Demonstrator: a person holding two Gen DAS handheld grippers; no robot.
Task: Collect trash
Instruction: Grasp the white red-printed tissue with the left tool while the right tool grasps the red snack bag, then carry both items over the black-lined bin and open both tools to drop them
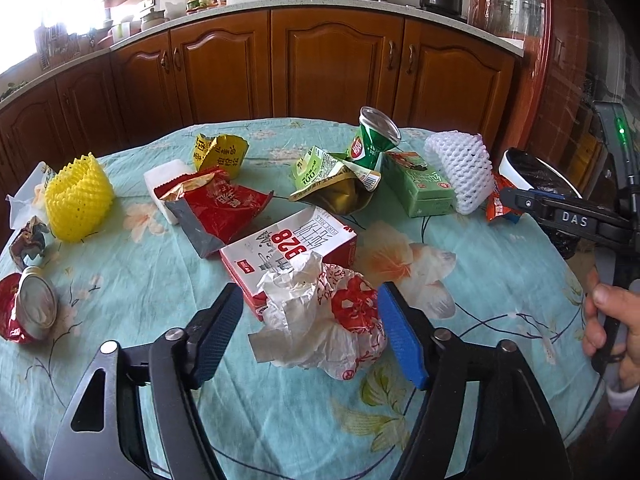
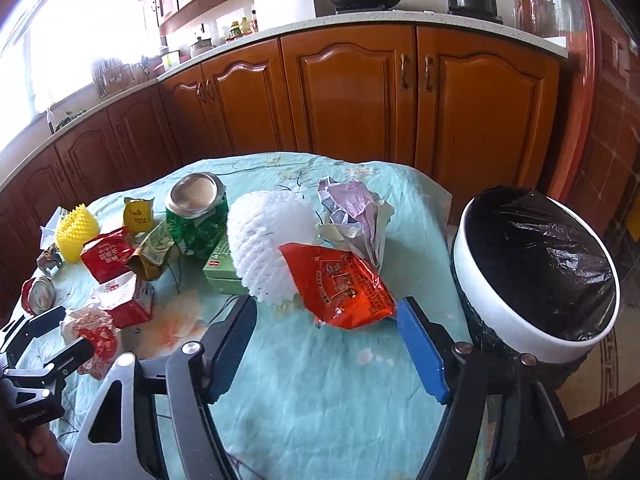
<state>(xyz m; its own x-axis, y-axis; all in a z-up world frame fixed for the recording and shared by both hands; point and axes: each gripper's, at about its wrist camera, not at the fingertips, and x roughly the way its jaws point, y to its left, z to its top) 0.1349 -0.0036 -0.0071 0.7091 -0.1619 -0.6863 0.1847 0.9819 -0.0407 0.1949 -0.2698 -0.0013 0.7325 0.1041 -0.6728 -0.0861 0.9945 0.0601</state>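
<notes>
You're just starting — litter is covering the table (image 1: 120, 360), bin (image 2: 536, 336) at its right edge. Left tongs (image 1: 310, 320) straddling the crumpled bag (image 1: 320, 320), right tongs (image 2: 326, 332) straddling the orange wrapper (image 2: 344, 284) — both apart, gripping nothing.

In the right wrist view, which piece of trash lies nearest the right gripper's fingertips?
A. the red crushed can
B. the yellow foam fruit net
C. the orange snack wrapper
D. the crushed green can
C: the orange snack wrapper lies flat on the tablecloth just ahead of the right gripper, its near edge reaching between the open fingertips, with nothing gripped.
</notes>
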